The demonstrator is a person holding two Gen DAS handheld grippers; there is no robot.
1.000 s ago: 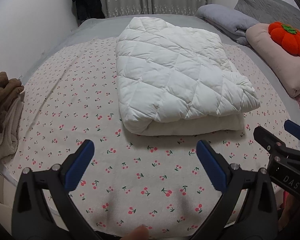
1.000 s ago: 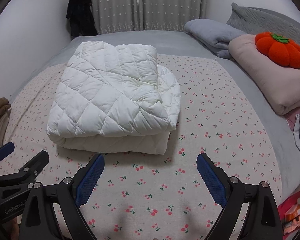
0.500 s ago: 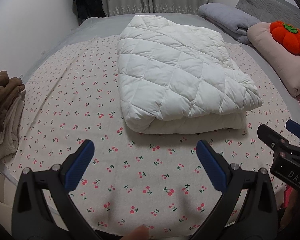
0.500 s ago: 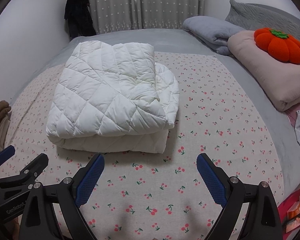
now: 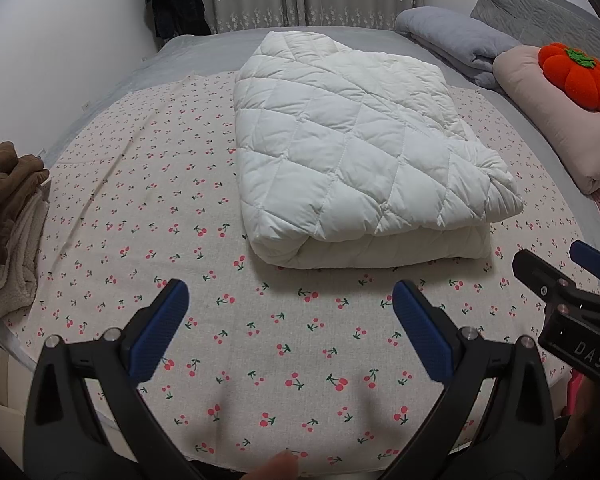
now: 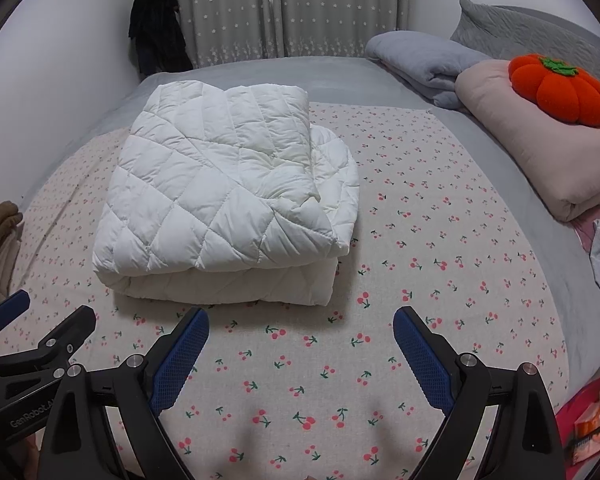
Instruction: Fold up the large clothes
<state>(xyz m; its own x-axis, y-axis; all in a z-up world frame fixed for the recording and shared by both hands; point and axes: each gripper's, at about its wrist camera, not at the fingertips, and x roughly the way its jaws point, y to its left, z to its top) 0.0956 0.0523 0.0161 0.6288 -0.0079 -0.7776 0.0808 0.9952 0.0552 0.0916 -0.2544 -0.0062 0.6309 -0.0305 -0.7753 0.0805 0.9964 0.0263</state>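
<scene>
The folded white quilt [image 5: 356, 152] lies mid-bed on the cherry-print sheet [image 5: 284, 344]. Left gripper [image 5: 288, 320] and right gripper [image 6: 300, 344] hang spread apart, empty. Press protruding right edge flush.

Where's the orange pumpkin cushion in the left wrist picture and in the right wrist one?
Left wrist: orange pumpkin cushion at the upper right edge, on the pink pillow.
Right wrist: cushion upper right, same pillow.
Shared landmark: folded white quilted garment, left of it.

Soft even indoor light; sharp centre; fisheye-bent, vignetted edges.
</scene>
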